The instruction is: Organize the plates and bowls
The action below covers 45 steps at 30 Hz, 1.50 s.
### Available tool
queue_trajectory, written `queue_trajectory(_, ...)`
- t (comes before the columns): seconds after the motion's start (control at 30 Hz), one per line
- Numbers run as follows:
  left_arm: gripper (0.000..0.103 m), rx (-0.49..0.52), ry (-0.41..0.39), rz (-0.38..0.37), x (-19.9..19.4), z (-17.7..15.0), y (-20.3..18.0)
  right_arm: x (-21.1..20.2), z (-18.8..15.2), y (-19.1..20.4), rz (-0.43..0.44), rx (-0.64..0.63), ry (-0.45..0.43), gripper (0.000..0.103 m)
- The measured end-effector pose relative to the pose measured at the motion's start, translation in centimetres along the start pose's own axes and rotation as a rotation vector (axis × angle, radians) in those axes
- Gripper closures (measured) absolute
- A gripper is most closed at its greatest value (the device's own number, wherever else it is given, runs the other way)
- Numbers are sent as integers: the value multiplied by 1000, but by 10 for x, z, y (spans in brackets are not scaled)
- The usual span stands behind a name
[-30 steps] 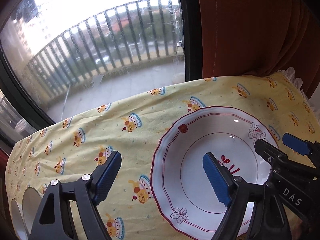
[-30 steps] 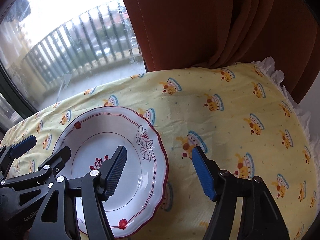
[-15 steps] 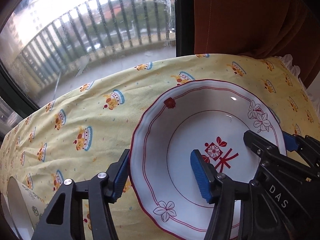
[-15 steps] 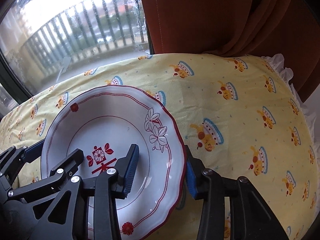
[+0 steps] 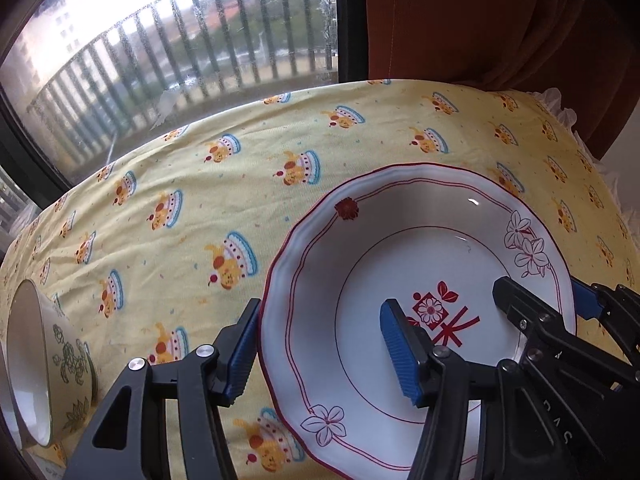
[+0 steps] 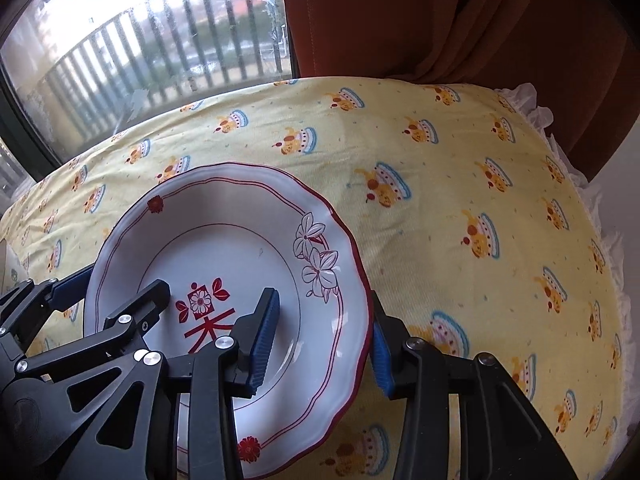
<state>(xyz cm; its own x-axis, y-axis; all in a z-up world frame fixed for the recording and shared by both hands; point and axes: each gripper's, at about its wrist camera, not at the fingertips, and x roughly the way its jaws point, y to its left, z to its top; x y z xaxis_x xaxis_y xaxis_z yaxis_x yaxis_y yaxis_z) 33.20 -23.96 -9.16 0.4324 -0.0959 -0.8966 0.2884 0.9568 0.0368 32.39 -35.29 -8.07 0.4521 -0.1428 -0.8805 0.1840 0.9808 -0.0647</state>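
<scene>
A white deep plate with a red scalloped rim and flower prints sits over the yellow tablecloth. My left gripper is shut on its left rim, one pad outside and one inside the well. My right gripper is shut on the plate's right rim in the same way. Each gripper shows in the other's view: the right gripper at the plate's far side, the left gripper at the left. A white bowl with a green leaf pattern lies tilted at the left edge.
The tablecloth with cartoon prints covers a rounded table and ends in a white frill at the right. Behind it are a window with balcony railing and an orange-brown curtain.
Both grippers went from open astride the plate's rims to shut on them. The plate now looks larger and nearer, and the bowl has come into the left wrist view.
</scene>
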Motion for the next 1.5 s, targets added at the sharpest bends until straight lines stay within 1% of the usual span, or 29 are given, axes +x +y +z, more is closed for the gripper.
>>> queue_trajectory(0.13,43,16,5,-24,-10,-18,-1,-10,-18,-2,-4,-9,-3,57)
queue_trajectory(0.27,43,35,-13,-30,-11,-25,2,-15,-31,-1,5,-22,-7,57)
queue_trajectory(0.37,42,34,-19,-46,-11,-28,4,-13,-35,-2,-14,-19,-8,57)
queue_trajectory(0.47,41,48,-24,-48,-9,-28,0,-12,-36,-4,-6,-13,-19,57)
queue_trajectory(0.5,39,48,-30,-41,-9,-28,-2,-11,-35,-2,-10,-19,-19,56)
queue_trajectory(0.6,40,45,-47,-33,-10,-30,-2,-11,-32,2,-39,-32,-23,55)
queue_trajectory(0.77,41,51,-33,-41,-15,-28,-2,-15,-31,1,-45,-17,-12,55)
queue_trajectory(0.97,41,44,-65,-53,-32,-28,-2,-35,-27,3,-61,-19,-52,55)
queue_trajectory(1.17,41,40,-112,-51,-58,-32,-1,-62,-29,6,-69,-27,-93,55)
queue_trajectory(1.5,41,25,-176,-49,-96,-54,8,-107,-45,18,-74,-46,-153,55)
